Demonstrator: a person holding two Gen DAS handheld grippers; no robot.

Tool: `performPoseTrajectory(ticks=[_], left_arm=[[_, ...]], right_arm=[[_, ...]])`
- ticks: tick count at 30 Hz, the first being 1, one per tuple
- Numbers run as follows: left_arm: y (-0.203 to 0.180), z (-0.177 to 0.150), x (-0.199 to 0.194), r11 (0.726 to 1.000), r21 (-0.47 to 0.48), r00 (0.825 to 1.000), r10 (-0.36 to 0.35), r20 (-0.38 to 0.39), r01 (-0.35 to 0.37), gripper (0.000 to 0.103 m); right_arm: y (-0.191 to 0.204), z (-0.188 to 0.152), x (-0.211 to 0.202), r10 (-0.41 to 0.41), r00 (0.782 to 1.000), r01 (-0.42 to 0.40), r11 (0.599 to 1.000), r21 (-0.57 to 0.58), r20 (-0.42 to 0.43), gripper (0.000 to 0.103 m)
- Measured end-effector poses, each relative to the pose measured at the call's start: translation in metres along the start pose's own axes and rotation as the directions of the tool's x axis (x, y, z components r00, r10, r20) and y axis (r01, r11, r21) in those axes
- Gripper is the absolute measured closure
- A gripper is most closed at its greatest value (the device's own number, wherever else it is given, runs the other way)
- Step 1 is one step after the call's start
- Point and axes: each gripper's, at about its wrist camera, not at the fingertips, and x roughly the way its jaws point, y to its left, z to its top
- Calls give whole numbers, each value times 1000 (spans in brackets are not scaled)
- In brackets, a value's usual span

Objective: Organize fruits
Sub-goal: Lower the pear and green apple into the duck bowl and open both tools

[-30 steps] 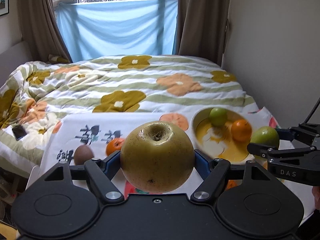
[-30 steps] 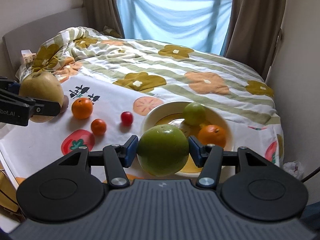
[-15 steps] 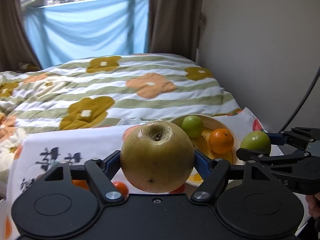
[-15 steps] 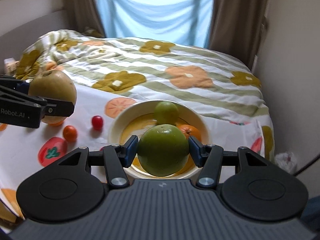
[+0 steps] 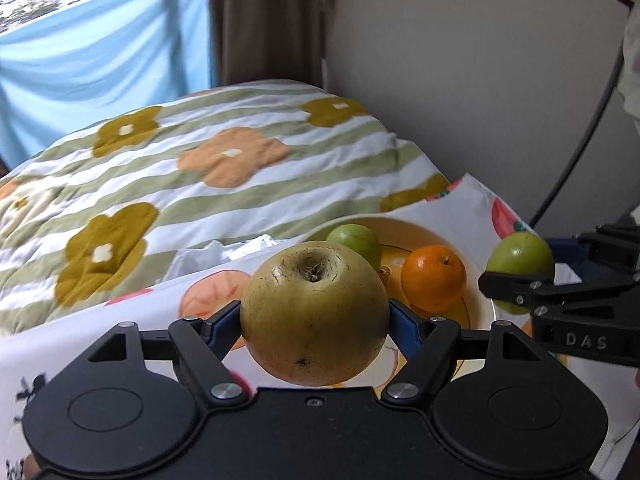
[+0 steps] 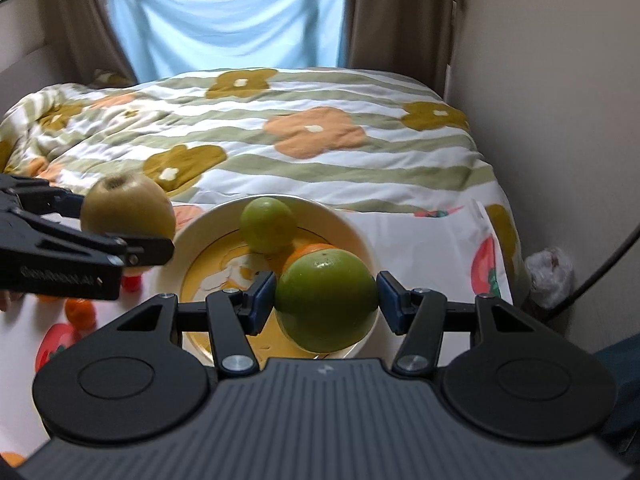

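My left gripper (image 5: 316, 320) is shut on a large yellow-brown pear (image 5: 314, 314) and holds it above the cloth just left of the cream bowl (image 5: 478, 308). It also shows in the right wrist view (image 6: 128, 210). My right gripper (image 6: 326, 300) is shut on a green fruit (image 6: 326, 300) and holds it over the near right part of the bowl (image 6: 208, 224). The bowl holds a small green fruit (image 6: 268, 224) and an orange (image 5: 434, 276).
A white fruit-print cloth (image 6: 420, 236) covers the near end of the bed. Small oranges (image 6: 80, 312) and a red fruit (image 6: 130, 282) lie on it left of the bowl. A flowered quilt (image 6: 312, 136) lies behind. A wall (image 6: 540, 80) stands close on the right.
Both grippers have moved right and forward with their fruit. The pear is now beside the bowl's left rim and the green fruit is over the bowl.
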Motion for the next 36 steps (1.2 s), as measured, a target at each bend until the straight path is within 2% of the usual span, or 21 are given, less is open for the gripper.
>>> performPoseTrajectory(ticks=[9,20,21,24,27,36], left_arm=[[-11,1,48,995,84,996,-36,-85,44,24],[-22,-3,66,989,137,989,-34,-147,54,23],[-21,-3,64,989,139,989,-31,-145,51,21],[-16,-2,48,991,127,996,-40,-82,50,0],[-8,-1,35,994,101,998,-42,-53,47,0],[15,-18,1,999,4,999,33,-30,-33,0]], right_arm=[[-14,1,14,-57,998,58,996,62,-21,33],[-20,-1,17,-70,997,73,993,91,-33,33],[-20,-1,18,-68,997,70,993,91,-33,33],[-22,0,17,-60,998,62,994,90,-28,33],[-22,2,15,-46,999,48,995,92,-22,33],[-6,-1,20,44,999,-43,998,45,-30,33]])
